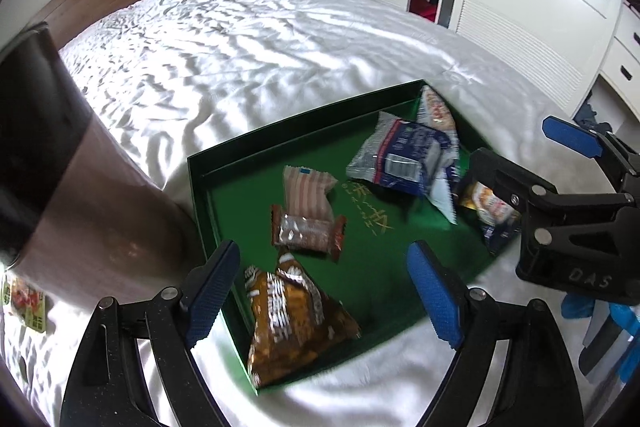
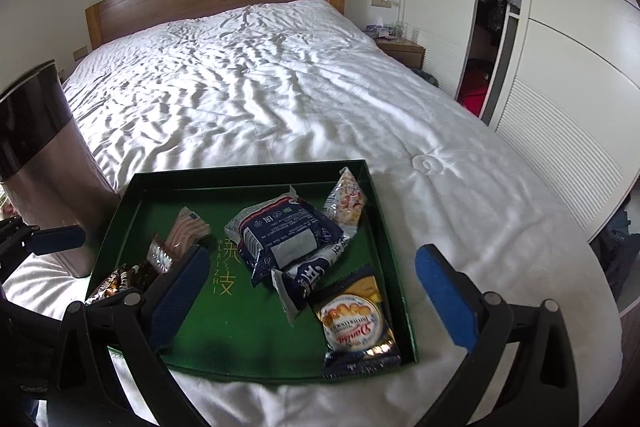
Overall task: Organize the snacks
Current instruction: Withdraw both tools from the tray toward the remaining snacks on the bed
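Note:
A green tray (image 1: 372,279) (image 2: 248,339) lies on the white bed and holds several snack packets. A brown packet (image 1: 292,319) lies at its near left corner, partly over the rim. A small brown bar (image 1: 308,233), a pink striped packet (image 1: 308,193) (image 2: 186,231), a blue-white packet (image 1: 404,159) (image 2: 284,235) and a cookie packet (image 2: 358,323) lie inside. My left gripper (image 1: 332,299) is open and empty over the tray's near edge. My right gripper (image 2: 316,295) is open and empty above the tray; it also shows in the left wrist view (image 1: 520,163).
A tall brown canister with a black lid (image 1: 80,187) (image 2: 44,163) stands left of the tray. One more packet (image 1: 26,303) lies on the bed beyond it. A nightstand (image 2: 400,47) and white wardrobe (image 2: 560,87) stand to the right.

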`<state>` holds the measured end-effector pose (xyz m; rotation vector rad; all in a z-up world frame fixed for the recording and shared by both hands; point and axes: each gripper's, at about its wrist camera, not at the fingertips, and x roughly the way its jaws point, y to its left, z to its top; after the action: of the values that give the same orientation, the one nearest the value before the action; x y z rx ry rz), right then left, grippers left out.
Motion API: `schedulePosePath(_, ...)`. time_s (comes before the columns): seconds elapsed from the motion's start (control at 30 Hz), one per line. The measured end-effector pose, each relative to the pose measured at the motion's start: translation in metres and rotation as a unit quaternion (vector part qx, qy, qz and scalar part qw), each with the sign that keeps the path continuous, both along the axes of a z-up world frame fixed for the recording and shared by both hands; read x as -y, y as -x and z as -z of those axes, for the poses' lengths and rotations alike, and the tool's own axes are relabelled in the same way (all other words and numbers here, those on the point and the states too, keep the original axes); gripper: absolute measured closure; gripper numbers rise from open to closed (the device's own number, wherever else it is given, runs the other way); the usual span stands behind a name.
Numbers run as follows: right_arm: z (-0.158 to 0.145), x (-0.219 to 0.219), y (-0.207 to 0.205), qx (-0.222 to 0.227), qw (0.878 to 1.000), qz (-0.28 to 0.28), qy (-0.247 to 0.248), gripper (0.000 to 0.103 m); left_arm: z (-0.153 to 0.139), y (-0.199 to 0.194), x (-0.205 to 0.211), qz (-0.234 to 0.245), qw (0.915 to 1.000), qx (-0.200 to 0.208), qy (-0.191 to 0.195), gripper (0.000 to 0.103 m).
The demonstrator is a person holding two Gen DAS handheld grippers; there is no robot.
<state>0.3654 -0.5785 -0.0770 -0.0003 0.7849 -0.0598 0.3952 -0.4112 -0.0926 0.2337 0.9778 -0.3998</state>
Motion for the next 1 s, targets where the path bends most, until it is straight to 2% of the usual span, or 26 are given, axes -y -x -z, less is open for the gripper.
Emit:
schedulePosePath(0.13, -0.019, 0.000, 0.021, 0.016, 1.000, 0.013, -0.007, 0.000, -0.019, 0.017, -0.007, 0.002, 0.9999, 0.006, 0.013, 0.015)
schedulePosePath(0.43, -0.065, -0.016, 0.073, 0.048, 0.999, 0.022, -0.005, 0.000, -0.062, 0.055, -0.039, -0.003, 0.9992, 0.028, 0.028, 0.014)
schedulePosePath(0.73, -0.093, -0.046, 0.135, 0.062, 0.998, 0.007, -0.001, 0.000, -0.095, 0.101, -0.092, -0.018, 0.9978, 0.058, 0.028, 0.013)
schedulePosePath(1.0, -0.112, -0.076, 0.185, 0.072, 0.997, -0.014, 0.003, 0.000, -0.110, 0.148, -0.150, -0.040, 0.9957, 0.080, 0.025, 0.013)
